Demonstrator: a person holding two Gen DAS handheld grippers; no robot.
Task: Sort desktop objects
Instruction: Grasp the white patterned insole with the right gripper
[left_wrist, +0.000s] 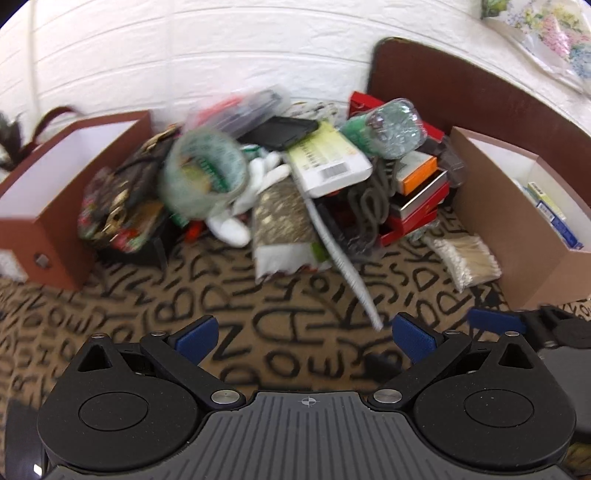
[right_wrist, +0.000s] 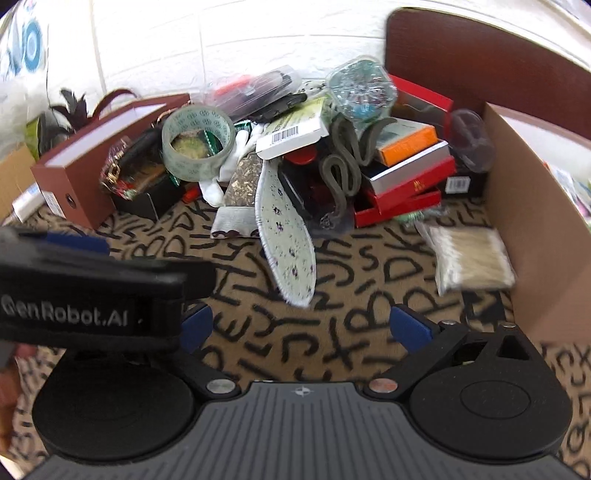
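Probably light and floppy, the flat pale speckled fabric insole (right_wrist: 286, 236) suits a mid-edge pinch by the spread, empty right gripper (right_wrist: 306, 326).

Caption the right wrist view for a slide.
Open right gripper faces a cluttered pile: tape roll, patterned insole, cotton swabs, between two cardboard boxes.

Bright, even indoor light; white wall (left_wrist: 184, 55) blows out toward top of both frames. Left wrist view motion-blurred, worst on tape roll (left_wrist: 205, 173) at centre left. Right wrist view sharper mid-frame, cotton swabs (right_wrist: 472, 258) at right smeared. Strong fisheye bending, dark corners. Shadows soft.
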